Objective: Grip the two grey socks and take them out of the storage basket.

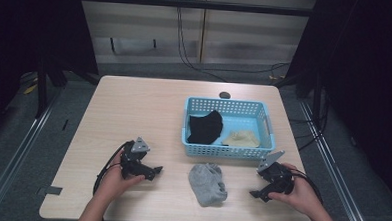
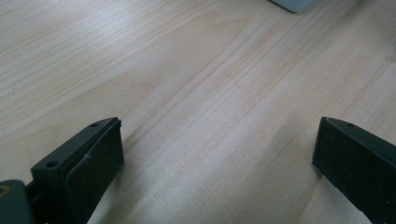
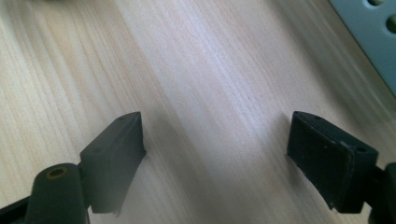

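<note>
A crumpled grey sock (image 1: 208, 183) lies on the wooden table (image 1: 134, 113) just in front of a light blue basket (image 1: 227, 151). Inside the basket are a black garment (image 1: 205, 127) at the left and a beige one (image 1: 241, 139) at the right. My left gripper (image 1: 153, 172) rests low over the table to the left of the grey sock, and its jaws stand wide apart over bare wood (image 2: 219, 135). My right gripper (image 1: 257, 194) sits to the right of the sock, also open, with bare wood between its fingers (image 3: 215, 135).
A small dark round object (image 1: 224, 95) lies on the table behind the basket. A corner of the basket (image 3: 373, 42) shows at the upper right of the right gripper view. Cables run across the floor beyond the table.
</note>
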`<state>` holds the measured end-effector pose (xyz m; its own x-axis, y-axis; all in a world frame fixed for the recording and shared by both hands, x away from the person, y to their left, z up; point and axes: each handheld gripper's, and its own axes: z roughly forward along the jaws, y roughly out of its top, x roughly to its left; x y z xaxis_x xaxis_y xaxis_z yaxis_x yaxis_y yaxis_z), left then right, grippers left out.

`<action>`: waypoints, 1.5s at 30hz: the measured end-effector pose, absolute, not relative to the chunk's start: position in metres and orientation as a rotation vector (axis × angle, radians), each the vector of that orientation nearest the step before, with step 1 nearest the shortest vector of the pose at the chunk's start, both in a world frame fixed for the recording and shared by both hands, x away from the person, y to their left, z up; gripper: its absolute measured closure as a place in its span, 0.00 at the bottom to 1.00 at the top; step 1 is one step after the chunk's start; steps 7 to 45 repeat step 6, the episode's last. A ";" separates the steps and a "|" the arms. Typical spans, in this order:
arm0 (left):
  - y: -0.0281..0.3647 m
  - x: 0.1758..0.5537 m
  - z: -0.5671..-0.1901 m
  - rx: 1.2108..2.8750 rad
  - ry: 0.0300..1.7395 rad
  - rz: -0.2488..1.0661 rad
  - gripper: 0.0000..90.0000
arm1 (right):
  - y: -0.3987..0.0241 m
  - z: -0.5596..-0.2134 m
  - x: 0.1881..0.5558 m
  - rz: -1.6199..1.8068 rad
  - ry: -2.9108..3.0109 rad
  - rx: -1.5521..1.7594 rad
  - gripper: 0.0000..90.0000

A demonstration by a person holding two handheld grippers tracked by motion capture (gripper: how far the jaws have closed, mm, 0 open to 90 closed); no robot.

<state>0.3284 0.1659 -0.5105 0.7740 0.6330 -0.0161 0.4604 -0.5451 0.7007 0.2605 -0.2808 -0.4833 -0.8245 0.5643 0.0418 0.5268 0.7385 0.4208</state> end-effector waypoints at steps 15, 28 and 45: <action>0.166 0.328 -0.511 2.242 0.812 0.309 0.01 | -0.281 -0.483 0.258 0.645 2.834 0.932 0.19; 0.166 0.328 -0.511 2.242 0.812 0.309 0.01 | -0.281 -0.483 0.258 0.645 2.834 0.932 0.19; 0.166 0.328 -0.511 2.242 0.812 0.309 0.01 | -0.281 -0.483 0.258 0.645 2.834 0.932 0.19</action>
